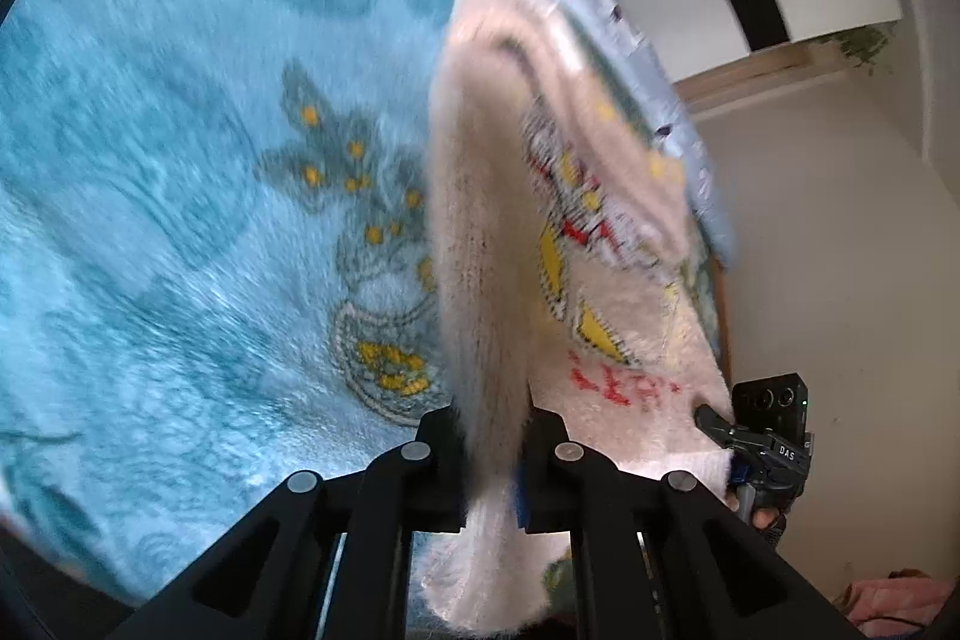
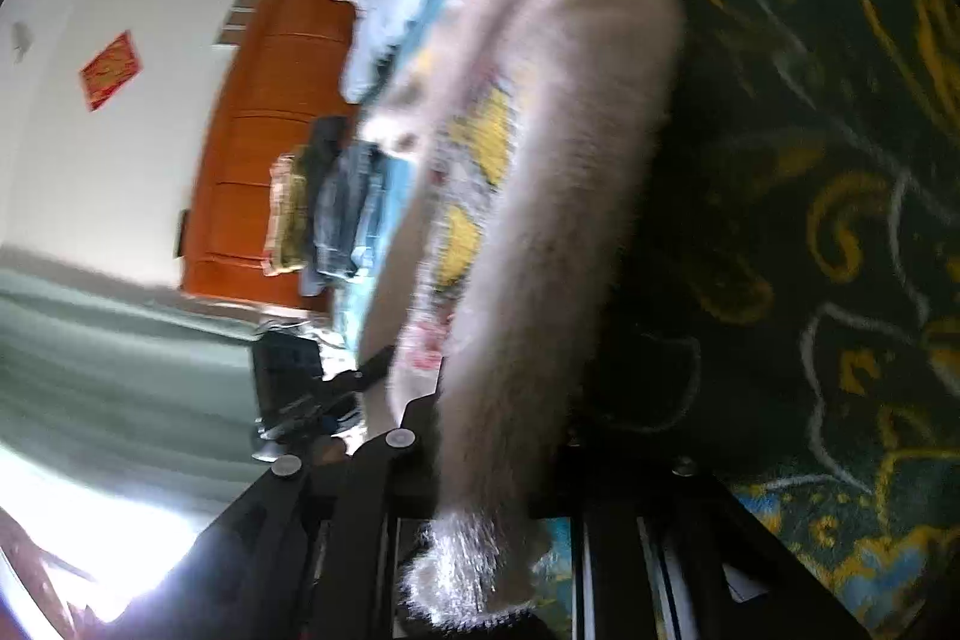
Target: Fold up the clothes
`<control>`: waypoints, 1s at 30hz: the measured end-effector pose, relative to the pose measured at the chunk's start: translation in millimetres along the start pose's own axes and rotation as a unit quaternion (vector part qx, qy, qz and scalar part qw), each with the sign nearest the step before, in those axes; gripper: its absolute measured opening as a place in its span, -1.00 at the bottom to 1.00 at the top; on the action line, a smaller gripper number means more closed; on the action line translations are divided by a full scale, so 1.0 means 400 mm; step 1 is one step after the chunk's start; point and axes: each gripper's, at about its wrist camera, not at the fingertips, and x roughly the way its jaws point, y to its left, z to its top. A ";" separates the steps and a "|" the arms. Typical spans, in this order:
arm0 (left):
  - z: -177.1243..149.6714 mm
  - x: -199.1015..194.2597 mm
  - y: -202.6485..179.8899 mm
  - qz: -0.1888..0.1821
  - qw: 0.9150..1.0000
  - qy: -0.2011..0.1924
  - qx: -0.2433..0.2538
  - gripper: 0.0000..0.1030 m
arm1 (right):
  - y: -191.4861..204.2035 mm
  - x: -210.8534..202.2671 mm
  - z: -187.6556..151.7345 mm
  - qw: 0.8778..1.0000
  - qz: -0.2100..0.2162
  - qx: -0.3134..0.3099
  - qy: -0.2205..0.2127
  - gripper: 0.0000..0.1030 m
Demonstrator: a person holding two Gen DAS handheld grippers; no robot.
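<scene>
- A bed with a blue flowered blanket (image 1: 180,196) fills the view, with white walls behind.
- The left tongs (image 1: 493,460) and the right tongs (image 2: 498,460) are each clamped on an edge of the pink fluffy sweater (image 1: 480,232).
- It looks soft, light and limp, so the edges are the best hold.
- Its long axis runs away from the tongs across the bed.

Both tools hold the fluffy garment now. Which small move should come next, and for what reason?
Probably lift both together and carry the held edge across toward the far side. The left tool and right tool are each shut on the pale pink fuzzy sweater, whose far part appears to lie on the blue floral blanket, so the fold is not yet made.
</scene>
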 end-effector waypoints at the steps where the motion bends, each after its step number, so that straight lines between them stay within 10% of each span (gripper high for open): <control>1: -0.004 -0.027 -0.013 -0.004 1.000 -0.012 0.012 -0.81 | 0.016 -0.019 0.005 1.000 0.017 -0.012 -0.004 -0.74; 12: 0.040 -0.189 -0.024 -0.083 0.995 -0.050 -0.023 -0.80 | 0.148 -0.099 0.019 0.983 0.147 -0.109 -0.011 -0.75; 30: 0.394 0.033 -0.154 -0.031 0.996 -0.079 -0.041 -0.77 | 0.088 -0.075 0.341 0.979 0.139 0.023 -0.146 -0.70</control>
